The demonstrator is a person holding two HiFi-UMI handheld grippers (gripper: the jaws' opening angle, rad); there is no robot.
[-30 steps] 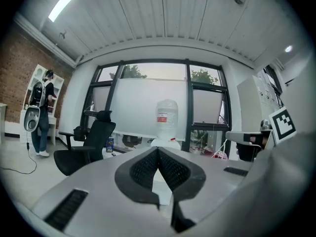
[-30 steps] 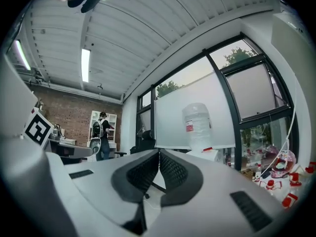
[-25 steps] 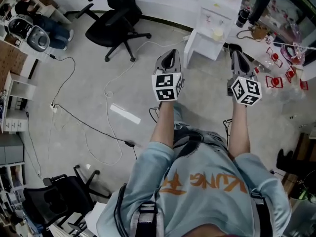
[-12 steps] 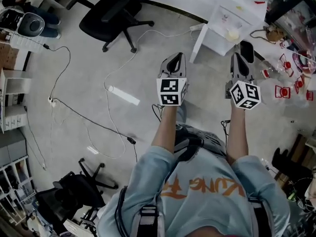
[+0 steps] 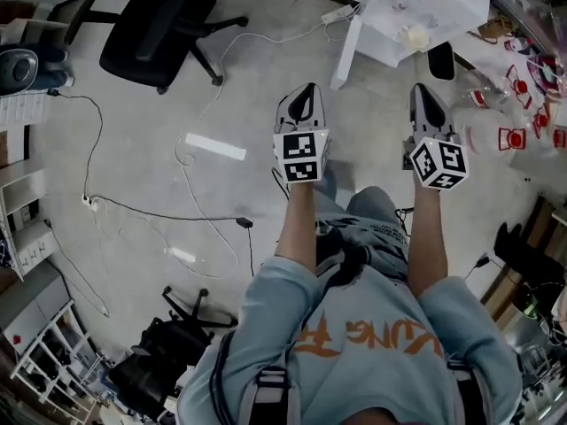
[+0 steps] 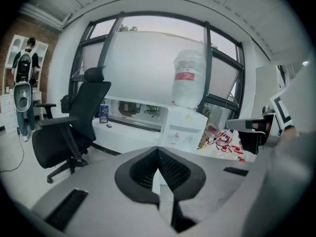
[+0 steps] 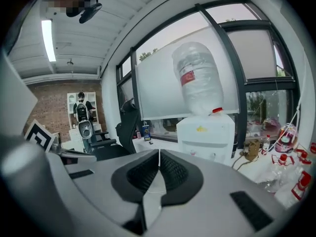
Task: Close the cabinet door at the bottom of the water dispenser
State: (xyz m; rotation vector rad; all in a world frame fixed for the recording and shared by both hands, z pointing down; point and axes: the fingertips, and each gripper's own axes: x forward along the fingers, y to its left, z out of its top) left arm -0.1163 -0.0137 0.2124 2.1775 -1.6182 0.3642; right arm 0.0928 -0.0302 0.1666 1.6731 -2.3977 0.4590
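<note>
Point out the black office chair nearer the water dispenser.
The black office chair at the head view's top left; the other chair sits at bottom left.

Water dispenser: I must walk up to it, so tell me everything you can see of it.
The water dispenser is a white box, plastic by its look, standing upright on the floor before the window. An upturned clear bottle with a red label band sits in its top on a red cap. A yellow mark lies on the top. In the head view its bottom door stands swung open at its left side.
</note>
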